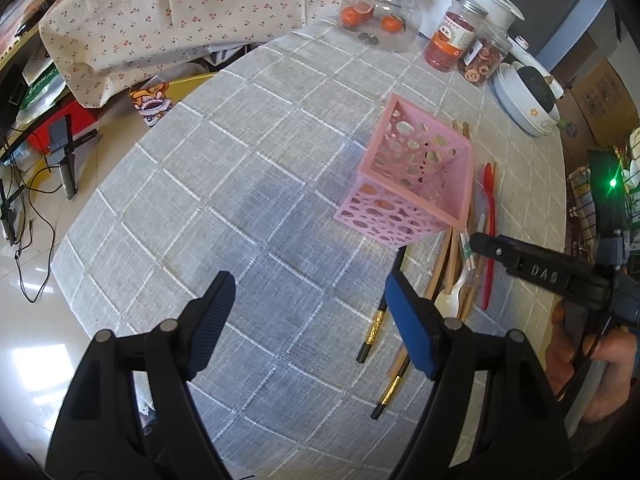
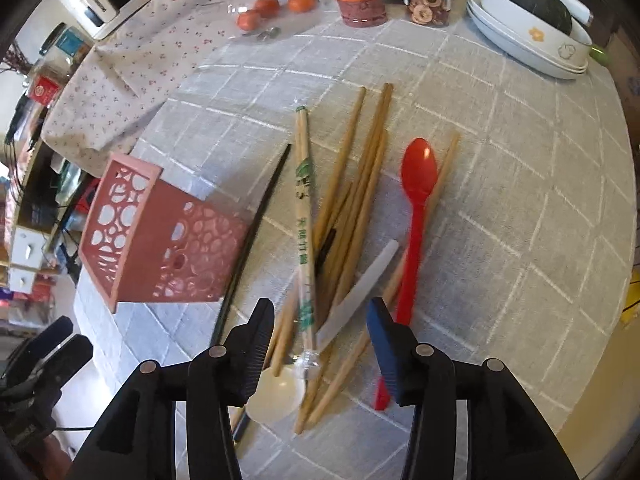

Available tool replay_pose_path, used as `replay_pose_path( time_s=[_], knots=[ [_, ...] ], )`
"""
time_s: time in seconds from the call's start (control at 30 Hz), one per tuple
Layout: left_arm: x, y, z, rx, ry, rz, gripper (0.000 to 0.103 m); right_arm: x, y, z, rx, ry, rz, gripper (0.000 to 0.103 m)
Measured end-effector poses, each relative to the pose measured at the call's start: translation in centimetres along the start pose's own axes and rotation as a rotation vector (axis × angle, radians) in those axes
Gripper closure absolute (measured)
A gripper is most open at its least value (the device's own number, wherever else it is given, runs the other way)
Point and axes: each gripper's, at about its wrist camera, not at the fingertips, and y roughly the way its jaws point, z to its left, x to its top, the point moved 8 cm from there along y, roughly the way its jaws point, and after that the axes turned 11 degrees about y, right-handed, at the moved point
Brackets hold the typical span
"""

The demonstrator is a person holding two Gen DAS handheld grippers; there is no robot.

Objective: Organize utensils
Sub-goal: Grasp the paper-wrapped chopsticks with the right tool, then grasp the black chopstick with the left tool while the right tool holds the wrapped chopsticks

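A pink perforated utensil holder stands upright on the grey checked tablecloth. To its right lies a loose pile: wooden chopsticks, a paper-wrapped pair, black chopsticks, a red spoon and a white spoon. My right gripper hovers over the near end of the pile, jaws apart and pressing on nothing. My left gripper is open above bare cloth, left of the holder.
At the far edge stand a glass jar with oranges, two food jars and stacked white bowls holding a dark squash. A floral cloth covers something beyond the table. A hand grips the right tool.
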Motion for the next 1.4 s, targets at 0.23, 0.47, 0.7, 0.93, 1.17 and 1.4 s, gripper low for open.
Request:
replay_pose_path(
  time_s=[0.23, 0.47, 0.7, 0.93, 1.17, 1.4],
  knots=[
    [-0.1, 0.1, -0.1, 0.000, 0.006, 0.003, 0.025, -1.4, 3.0, 1.9, -0.054, -0.039, 0.068, 0.092],
    [-0.1, 0.0, -0.3, 0.000, 0.012, -0.002, 0.025, -0.6, 0.0, 2.3, -0.007, -0.043, -0.012, 0.098],
    [0.0, -0.1, -0.2, 0.001, 0.011, -0.008, 0.025, 0.8, -3.3, 2.6, -0.039, -0.111, -0.119, 0.099],
    [0.0, -0.1, -0.3, 0.001, 0.013, -0.011, 0.025, 0.7, -7.3, 2.6, -0.092, -0.224, -0.237, 0.099],
    [0.0, -0.2, -0.5, 0.006, 0.022, -0.019, 0.025, 1.0, -10.2, 3.0, -0.120, -0.277, -0.335, 0.099],
    [0.1, -0.4, -0.6, 0.005, 0.031, -0.032, 0.026, 1.2, -12.2, 3.6, -0.103, -0.303, -0.401, 0.099]
  ],
)
